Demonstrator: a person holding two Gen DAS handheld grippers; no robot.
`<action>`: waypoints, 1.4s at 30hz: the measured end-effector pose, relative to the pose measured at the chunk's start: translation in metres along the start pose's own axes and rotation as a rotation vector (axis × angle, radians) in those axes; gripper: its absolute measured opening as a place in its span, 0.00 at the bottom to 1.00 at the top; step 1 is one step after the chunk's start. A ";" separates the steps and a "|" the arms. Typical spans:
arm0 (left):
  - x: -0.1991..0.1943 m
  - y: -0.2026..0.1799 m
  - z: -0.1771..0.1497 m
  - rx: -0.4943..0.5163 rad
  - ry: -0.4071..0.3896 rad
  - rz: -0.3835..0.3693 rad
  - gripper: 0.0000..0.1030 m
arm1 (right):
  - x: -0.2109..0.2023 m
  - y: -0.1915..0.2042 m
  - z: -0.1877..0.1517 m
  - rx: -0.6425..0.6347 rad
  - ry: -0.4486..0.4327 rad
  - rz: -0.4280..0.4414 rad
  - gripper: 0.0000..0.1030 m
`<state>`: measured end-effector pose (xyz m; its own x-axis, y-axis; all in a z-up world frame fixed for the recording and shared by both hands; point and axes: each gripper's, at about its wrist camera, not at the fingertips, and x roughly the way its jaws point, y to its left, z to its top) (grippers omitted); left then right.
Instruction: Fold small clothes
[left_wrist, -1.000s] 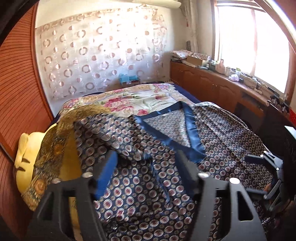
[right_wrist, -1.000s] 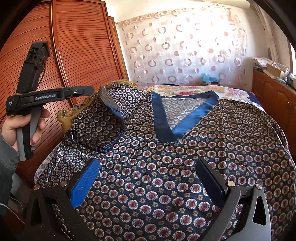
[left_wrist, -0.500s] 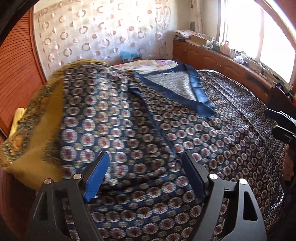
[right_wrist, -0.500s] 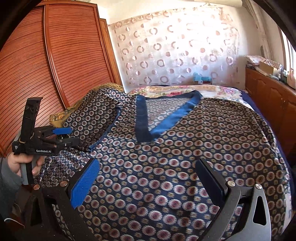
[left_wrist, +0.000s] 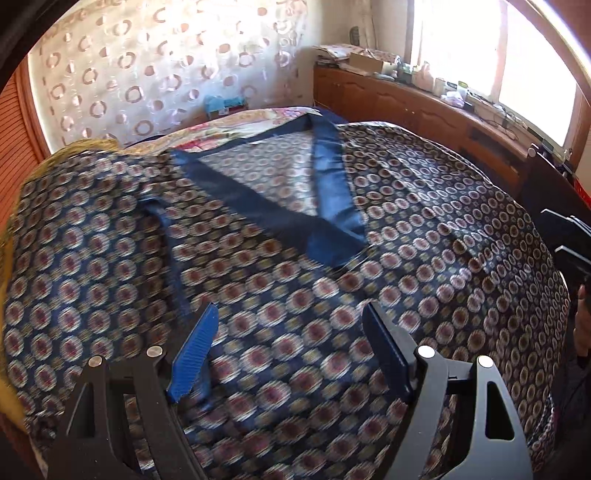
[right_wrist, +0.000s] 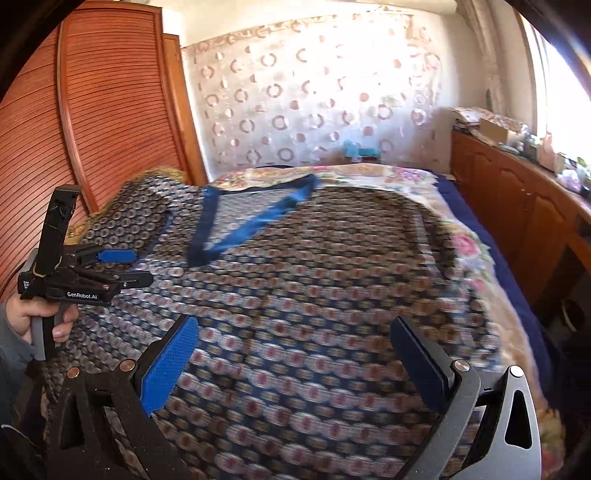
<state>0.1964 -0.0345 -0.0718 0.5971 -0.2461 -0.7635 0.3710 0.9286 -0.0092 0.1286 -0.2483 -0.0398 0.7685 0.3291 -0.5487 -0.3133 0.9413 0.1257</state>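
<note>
A: Left wrist view. Where is the garment?

B: The navy circle-print satin top with a blue V-neck band (left_wrist: 332, 236) lies spread over the floral-quilted bed (left_wrist: 258, 118), reaching toward its left edge. The left gripper (left_wrist: 291, 354) hangs above the cloth with jaws apart, having just widened, and nothing is clamped between them. The collar points to the bed's far end, so the long axis runs from the near edge to the far one.

A: Right wrist view?

B: The right gripper (right_wrist: 295, 354) is likewise spread and empty above the hem area.

A: The risk?

B: Probably slippery fabric: pinching one layer, or uneven pulls, could skew the fold.
</note>
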 end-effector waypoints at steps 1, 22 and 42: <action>0.005 -0.004 0.002 0.003 0.008 -0.005 0.79 | -0.004 -0.007 -0.001 0.007 0.000 -0.016 1.00; 0.027 -0.024 0.005 0.041 0.041 -0.017 0.91 | -0.008 -0.092 0.017 0.175 0.118 -0.137 0.95; 0.031 -0.026 0.004 0.044 0.054 -0.021 1.00 | 0.023 -0.134 0.033 0.305 0.259 0.042 0.36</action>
<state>0.2085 -0.0671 -0.0925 0.5501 -0.2491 -0.7971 0.4146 0.9100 0.0018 0.2071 -0.3645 -0.0418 0.5803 0.3744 -0.7233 -0.1314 0.9195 0.3705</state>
